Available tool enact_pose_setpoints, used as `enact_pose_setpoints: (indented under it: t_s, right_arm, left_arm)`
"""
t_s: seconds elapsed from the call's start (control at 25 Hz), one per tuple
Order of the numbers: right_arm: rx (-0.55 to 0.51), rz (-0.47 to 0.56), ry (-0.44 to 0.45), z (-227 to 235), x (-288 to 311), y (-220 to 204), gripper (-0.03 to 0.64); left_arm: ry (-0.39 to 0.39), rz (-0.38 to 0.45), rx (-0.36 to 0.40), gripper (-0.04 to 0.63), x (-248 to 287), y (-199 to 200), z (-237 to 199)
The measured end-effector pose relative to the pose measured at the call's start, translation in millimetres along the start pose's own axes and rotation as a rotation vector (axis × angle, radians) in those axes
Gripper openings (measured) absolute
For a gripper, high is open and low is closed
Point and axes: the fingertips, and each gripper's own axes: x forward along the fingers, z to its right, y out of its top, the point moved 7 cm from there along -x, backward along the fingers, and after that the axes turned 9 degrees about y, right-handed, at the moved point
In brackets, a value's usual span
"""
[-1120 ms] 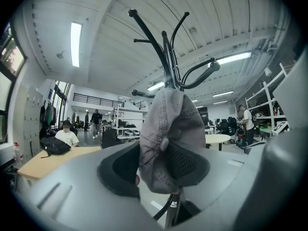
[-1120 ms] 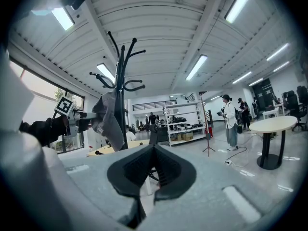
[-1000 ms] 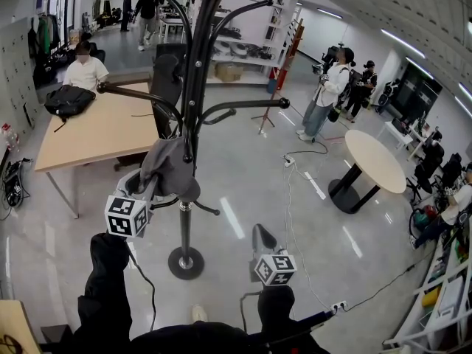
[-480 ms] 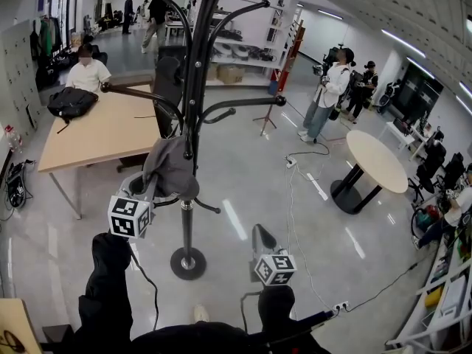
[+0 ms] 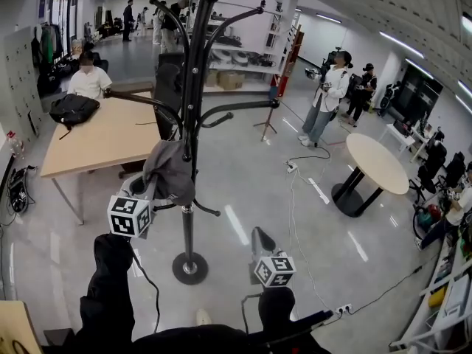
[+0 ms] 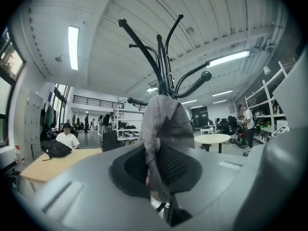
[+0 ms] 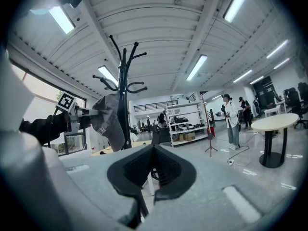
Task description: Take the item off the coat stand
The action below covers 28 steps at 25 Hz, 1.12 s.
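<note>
Head view: the left claw (image 5: 147, 190) has just squeezed shut on the grey cap (image 5: 171, 169), which hangs on the coat stand (image 5: 193, 87), middle left. The right claw (image 5: 257, 236) is pressed together, empty.

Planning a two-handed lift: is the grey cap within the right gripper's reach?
Probably yes: the right gripper, shut and empty, sees the cap across open air; the stand's pole stands beside it, not in front.

left gripper (image 6: 153, 170), jaws just closed on grey cap (image 6: 163, 124)
</note>
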Motion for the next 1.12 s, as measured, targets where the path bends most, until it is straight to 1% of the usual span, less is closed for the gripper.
enact_pose_setpoints:
  t_s: [0.12,0.4,0.6,0.8,1.12]
  right_arm:
    - [0.002,0.002,-0.004,4.8,-2.5,1.3,0.002]
    - [0.001,0.002,-0.013,10.8,-4.4,3.4,0.002]
    - [0.005,-0.004,-0.007,10.4,-2.8,1.9,0.002]
    - [0.004,-0.004,-0.002,11.3,-0.4,1.5,0.002]
    - [0.01,-0.005,-0.002,12.3,0.3,-1.4,0.002]
  left_arm:
    - [-0.005,0.005,-0.027,0.031,1.0,4.7,1.4]
    - [0.003,0.021,-0.064,0.032,-0.7,14.7,-2.5]
    - [0.012,0.03,-0.066,0.032,-1.1,24.1,-4.4]
    - [0.007,0.036,-0.093,0.032,-2.5,29.7,-8.2]
    - [0.008,0.06,-0.1,0.032,-4.6,42.5,-9.3]
